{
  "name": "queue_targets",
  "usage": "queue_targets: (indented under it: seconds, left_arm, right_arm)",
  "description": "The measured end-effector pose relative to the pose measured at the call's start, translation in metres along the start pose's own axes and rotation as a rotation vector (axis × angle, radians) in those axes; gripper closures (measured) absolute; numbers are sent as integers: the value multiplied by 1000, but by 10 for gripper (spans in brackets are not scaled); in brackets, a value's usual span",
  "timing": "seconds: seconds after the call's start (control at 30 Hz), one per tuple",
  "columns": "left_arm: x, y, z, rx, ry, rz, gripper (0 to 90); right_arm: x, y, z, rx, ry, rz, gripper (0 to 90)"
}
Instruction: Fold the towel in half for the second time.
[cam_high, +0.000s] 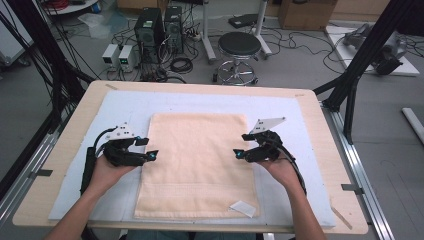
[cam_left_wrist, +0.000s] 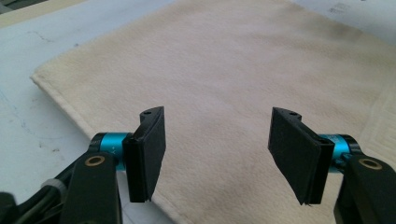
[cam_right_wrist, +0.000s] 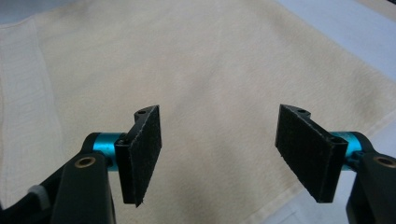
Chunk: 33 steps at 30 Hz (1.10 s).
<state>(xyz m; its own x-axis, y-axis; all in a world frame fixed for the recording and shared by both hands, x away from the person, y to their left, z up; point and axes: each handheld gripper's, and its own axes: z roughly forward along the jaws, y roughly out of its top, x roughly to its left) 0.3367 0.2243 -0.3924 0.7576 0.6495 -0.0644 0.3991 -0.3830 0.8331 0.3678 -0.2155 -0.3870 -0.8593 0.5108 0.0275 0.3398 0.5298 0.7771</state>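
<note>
Lying flat, cream towel (cam_high: 195, 165), white tag (cam_high: 243, 208) at corner

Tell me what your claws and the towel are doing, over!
Left claw open, at towel's left edge. Right claw open, at its right edge. Towel flat on the white mat, not gripped. Small white tag on near corner; nothing in the way.

We see black frames on our left hand-held gripper (cam_high: 146, 148) and right hand-held gripper (cam_high: 241, 145), with teal collars, brass screws, rough black pads (cam_left_wrist: 150, 154), grey three-cornered plates and black cables.
</note>
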Motion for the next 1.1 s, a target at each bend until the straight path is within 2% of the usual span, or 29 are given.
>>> queue_targets:
  seconds: [0.13,0.17,0.2,0.23,0.3,0.47,0.5,0.57,0.6,0.67,0.73,0.77,0.8,0.87,0.9,0.97,1.03,1.07,1.1]
  left_arm:
    - [11,11,2,-32,-1,-21,373]
    - [11,11,2,-32,-1,-21,373]
    - [18,18,5,-15,-4,-30,373]
    - [22,22,6,-23,-1,-35,375]
    - [31,29,7,-32,3,-52,384]
    - [50,45,17,-15,54,-62,384]
    - [50,45,17,-15,54,-62,384]
    - [57,49,24,-5,50,-60,383]
    - [59,50,27,0,54,-63,383]
    - [67,47,38,6,69,-72,384]
    - [69,45,41,20,85,-72,384]
    - [72,42,45,36,89,-76,384]
    - [77,36,53,78,95,-94,376]
    - [81,31,61,107,108,-99,375]
    - [82,28,64,109,117,-110,375]
    - [85,23,69,122,150,-114,371]
    - [88,17,74,134,179,-134,365]
    - [88,17,74,134,179,-134,365]
    - [90,14,76,139,184,-153,366]
  right_arm:
    - [-9,12,0,3,-20,-14,308]
    - [-9,12,0,3,-20,-14,308]
    - [-15,19,2,10,-33,-16,308]
    - [-19,22,2,11,-36,-21,308]
    - [-26,29,3,18,-43,-9,308]
    - [-49,45,5,22,-81,4,307]
    - [-49,45,5,22,-81,4,307]
    - [-63,46,10,35,-104,31,305]
    - [-63,46,10,35,-104,31,305]
    - [-73,40,20,53,-118,44,302]
    - [-79,34,27,74,-127,53,282]
    - [-79,34,27,74,-127,53,282]
    - [-85,29,33,88,-122,77,280]
    - [-89,23,40,108,-125,96,280]
    - [-92,21,43,119,-131,92,279]
    - [-97,14,48,131,-135,121,278]
    - [-100,7,54,149,-152,136,279]
    - [-101,3,56,159,-155,141,279]
    - [-102,-1,59,164,-154,151,280]
